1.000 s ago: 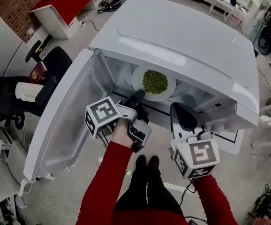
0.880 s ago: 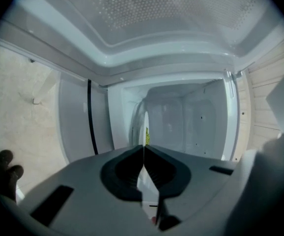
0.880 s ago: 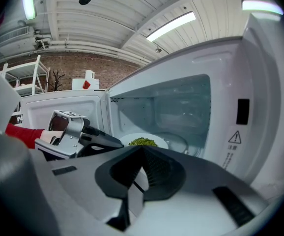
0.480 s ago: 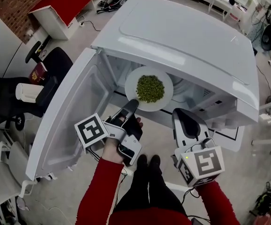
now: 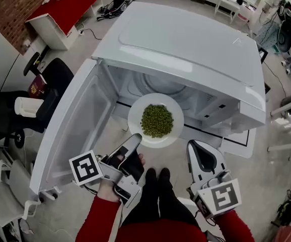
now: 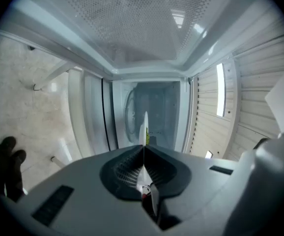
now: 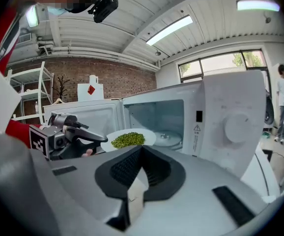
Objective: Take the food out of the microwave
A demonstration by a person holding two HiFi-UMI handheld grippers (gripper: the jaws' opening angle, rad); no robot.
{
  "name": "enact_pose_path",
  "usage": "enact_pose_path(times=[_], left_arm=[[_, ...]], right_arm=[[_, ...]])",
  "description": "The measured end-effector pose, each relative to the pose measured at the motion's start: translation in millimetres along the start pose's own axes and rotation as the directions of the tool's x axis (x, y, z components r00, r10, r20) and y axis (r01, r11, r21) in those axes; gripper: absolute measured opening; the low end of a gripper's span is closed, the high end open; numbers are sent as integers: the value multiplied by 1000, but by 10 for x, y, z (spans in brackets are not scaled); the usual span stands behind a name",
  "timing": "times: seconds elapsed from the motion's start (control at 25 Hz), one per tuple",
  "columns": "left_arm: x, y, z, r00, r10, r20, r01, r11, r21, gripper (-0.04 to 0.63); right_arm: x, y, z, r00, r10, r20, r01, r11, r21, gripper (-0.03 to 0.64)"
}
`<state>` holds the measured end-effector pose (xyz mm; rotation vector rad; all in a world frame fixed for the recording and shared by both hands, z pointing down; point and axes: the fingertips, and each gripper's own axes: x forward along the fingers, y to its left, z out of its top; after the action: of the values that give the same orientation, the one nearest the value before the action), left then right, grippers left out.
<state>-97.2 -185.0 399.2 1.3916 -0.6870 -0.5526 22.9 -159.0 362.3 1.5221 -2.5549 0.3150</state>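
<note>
Since the round white plate [image 5: 135, 130] carries loose green peas [image 5: 156, 120], the left gripper [image 5: 135, 139] holds it level by its near rim in the head view. The plate is just in front of the open white microwave [image 5: 186, 39], above pale floor [image 5: 266, 185], and a black office chair [image 5: 55, 74] stands nearby. In the left gripper view, the jaws are clenched on the plate's edge. In the right gripper view, the right gripper [image 7: 141, 148] is apart from the plate, its jaws pressed together and empty. A brick wall [image 7: 127, 85] stands behind.
</note>
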Motion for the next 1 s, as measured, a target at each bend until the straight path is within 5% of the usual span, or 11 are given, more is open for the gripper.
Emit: enact_pose_path(times=[0.48,0.76,1.0], left_arm=[[-382,-254,-675,990,-7,-144,4,1000,-19,17],[-586,-418,-877,986,-13,-168,14,1000,5,17],[-677,-530,-1031,984,-26,-175,30,999,23,17]], right_arm=[[-661,4,21,998,-19,52,13,994,111,14],[-917,-48,-16,998,-49,32,42,983,178,14],[-1116,-88,60,995,-64,79,52,988,144,14]])
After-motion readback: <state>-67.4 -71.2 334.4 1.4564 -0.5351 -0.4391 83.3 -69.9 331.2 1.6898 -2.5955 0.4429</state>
